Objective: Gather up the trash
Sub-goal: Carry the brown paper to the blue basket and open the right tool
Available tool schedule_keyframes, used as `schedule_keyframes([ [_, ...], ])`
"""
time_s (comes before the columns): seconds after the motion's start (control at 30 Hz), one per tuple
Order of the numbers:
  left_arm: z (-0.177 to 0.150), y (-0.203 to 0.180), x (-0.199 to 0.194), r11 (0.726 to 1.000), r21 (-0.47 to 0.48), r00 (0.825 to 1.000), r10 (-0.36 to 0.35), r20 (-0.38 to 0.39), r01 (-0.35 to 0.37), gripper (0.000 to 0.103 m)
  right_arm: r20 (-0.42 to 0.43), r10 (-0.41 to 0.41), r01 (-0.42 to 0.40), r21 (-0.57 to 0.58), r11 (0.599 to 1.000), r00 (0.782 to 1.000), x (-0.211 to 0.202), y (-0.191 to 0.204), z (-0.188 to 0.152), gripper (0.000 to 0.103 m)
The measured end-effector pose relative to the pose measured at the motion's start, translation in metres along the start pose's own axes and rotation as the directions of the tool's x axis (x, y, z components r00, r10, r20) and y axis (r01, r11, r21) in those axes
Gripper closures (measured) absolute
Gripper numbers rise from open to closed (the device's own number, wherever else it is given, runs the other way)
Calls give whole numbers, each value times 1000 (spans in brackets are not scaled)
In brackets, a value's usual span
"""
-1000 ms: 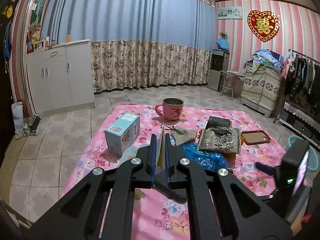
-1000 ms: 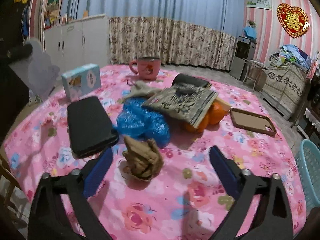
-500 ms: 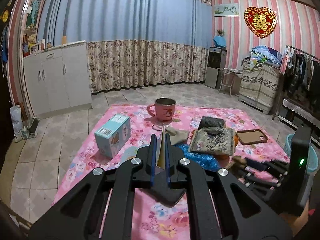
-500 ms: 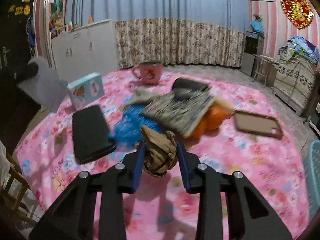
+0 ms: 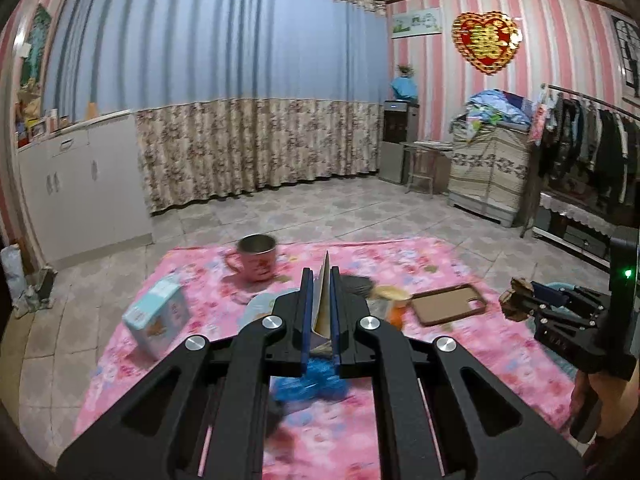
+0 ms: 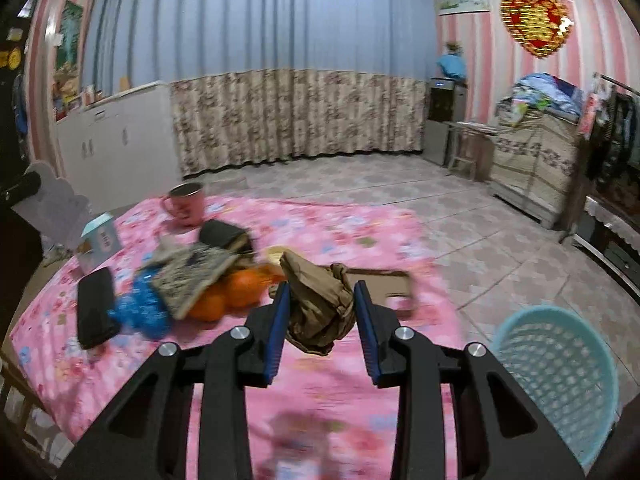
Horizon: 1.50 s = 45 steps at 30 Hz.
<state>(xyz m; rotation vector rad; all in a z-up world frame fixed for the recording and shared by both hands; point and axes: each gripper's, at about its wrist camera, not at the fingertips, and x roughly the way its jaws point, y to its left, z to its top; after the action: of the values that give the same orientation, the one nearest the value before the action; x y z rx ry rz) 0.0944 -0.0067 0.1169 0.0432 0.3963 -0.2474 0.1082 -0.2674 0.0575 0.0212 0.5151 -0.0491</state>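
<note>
While both grippers are held above the pink cloth (image 6: 328, 412) and tipped slightly downward, a thin card (image 5: 322, 296) is clamped upright in the left gripper (image 5: 320, 312), whose jaws are pressed shut on it. A crumpled brown paper wad (image 6: 318, 312) is gripped between the pads of the right gripper (image 6: 321, 320), clear of the cloth. Open tiled floor is seen past the table's right edge, where a blue basket (image 6: 560, 380) stands. Oranges (image 6: 236, 292), a blue bag (image 6: 140, 312), a phone (image 6: 96, 312) and a mug (image 6: 186, 204) are left lying on the cloth.
</note>
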Motion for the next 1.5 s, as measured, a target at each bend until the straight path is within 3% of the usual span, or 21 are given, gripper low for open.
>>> schedule_keyframes([
  [0.3,16,-89,27,990,42,991,-133,-22,134,97,1,-131,131,32,991,991,-31,-100,0,70],
  [0.63,13,-200,60,952,101,956,-282,-77,289,97,-76,-221,229,128,965,972,-41,-199,-32,70],
  [0.93,12,-298,68,887,128,896,-432,-105,443,97,-107,-276,292,200,935,955,-57,-266,-57,70],
  [1.07,-1,-341,71,850,131,858,-495,-136,510,97,-117,-286,306,222,926,951,-60,-283,-63,70],
  [1.2,-13,-372,74,825,126,832,-530,-162,551,97,-126,-290,313,229,922,949,-61,-294,-70,70],
  [1.5,-30,-403,91,801,123,803,-554,-220,586,96,-144,-277,305,246,920,950,-54,-301,-79,70],
])
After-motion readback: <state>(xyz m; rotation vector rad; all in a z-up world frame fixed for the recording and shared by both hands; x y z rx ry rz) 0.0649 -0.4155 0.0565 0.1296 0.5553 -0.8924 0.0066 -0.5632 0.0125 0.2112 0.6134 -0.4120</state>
